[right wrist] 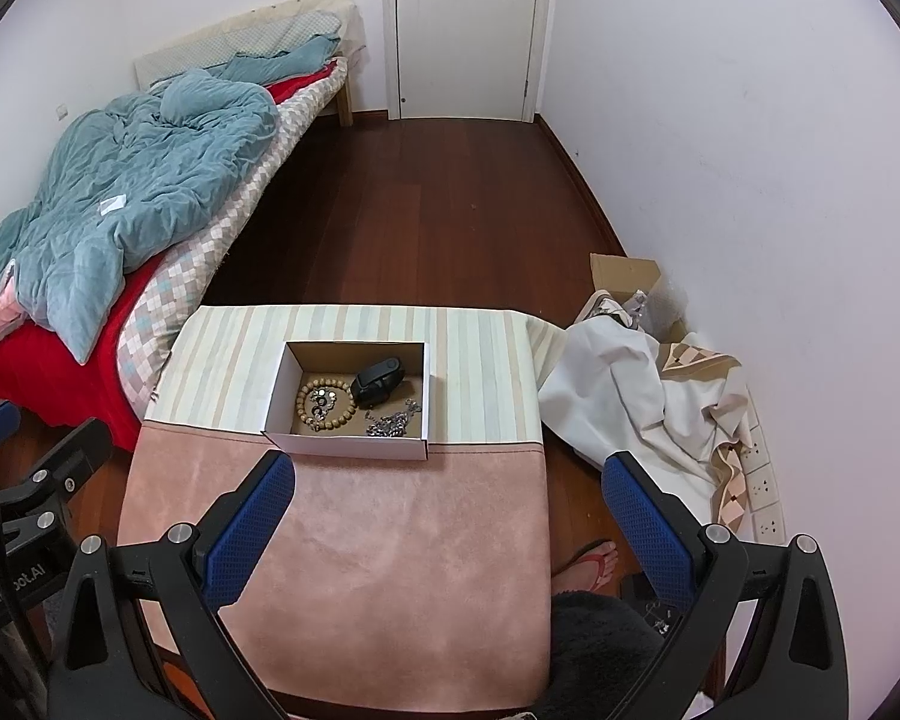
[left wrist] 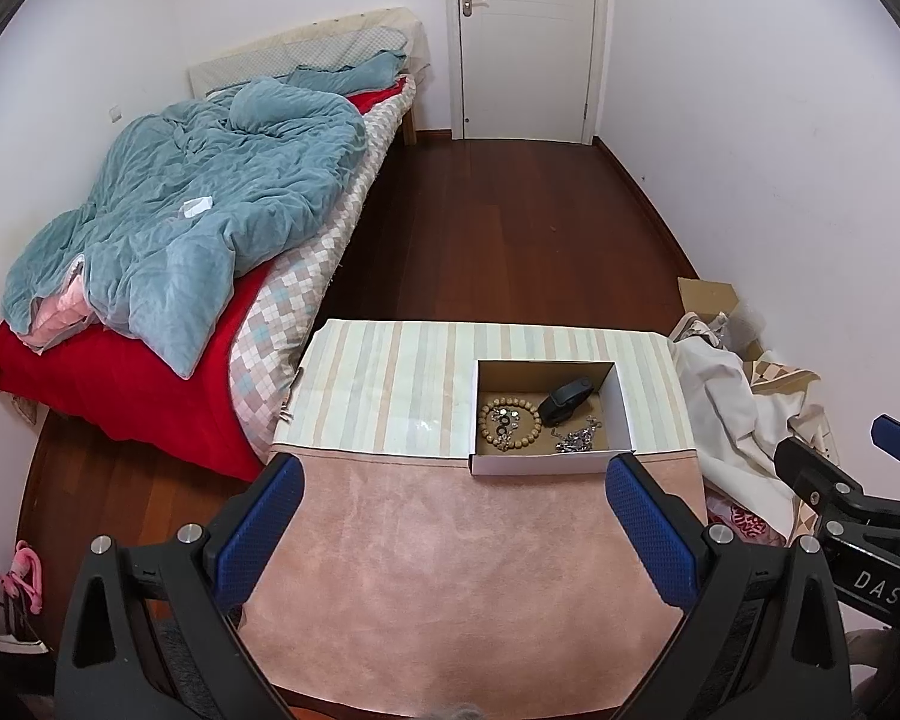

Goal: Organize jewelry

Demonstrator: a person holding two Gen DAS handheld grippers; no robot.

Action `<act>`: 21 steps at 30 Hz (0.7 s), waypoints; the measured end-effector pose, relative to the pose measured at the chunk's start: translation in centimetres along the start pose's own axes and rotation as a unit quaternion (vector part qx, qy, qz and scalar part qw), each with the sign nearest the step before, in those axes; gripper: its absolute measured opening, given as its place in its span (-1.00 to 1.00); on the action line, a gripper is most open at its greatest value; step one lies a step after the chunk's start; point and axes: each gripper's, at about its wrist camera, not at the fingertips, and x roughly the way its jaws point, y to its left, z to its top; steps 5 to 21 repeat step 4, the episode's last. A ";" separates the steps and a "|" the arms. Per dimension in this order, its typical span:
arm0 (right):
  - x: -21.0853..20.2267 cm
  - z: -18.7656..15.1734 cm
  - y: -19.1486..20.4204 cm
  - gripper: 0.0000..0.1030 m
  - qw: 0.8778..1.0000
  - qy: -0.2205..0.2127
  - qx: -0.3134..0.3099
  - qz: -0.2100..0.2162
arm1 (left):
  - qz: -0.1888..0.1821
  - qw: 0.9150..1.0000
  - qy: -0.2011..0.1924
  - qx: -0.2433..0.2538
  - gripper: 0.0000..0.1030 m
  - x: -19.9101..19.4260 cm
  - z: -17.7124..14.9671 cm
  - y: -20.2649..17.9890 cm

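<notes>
Cardboard box (left wrist: 549, 463) sits on the table (left wrist: 468, 570), already holding bead bracelet (left wrist: 508, 415), black band (left wrist: 564, 399), silver chain (left wrist: 577, 438); your left gripper (left wrist: 453, 531) and right gripper (right wrist: 450, 534) hover spread wide, empty, pulled back; looks finished.

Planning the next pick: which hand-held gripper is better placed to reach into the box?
Left, though only slightly. The box lies nearly between the left hand-held gripper fingers, while it sits left of the right hand-held gripper. Both are open and empty.
</notes>
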 end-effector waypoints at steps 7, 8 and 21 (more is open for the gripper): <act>0.0 0.1 0.0 1.00 1.000 0.000 0.000 0.001 | -0.005 1.000 -0.004 -0.004 0.99 -0.3 0.0 0.3; 0.0 0.1 0.0 1.00 1.000 0.000 0.000 0.001 | -0.005 1.000 -0.004 -0.004 0.99 -0.3 0.0 0.3; 0.0 0.1 0.0 1.00 1.000 0.000 0.000 0.001 | -0.005 1.000 -0.004 -0.004 0.99 -0.3 0.0 0.3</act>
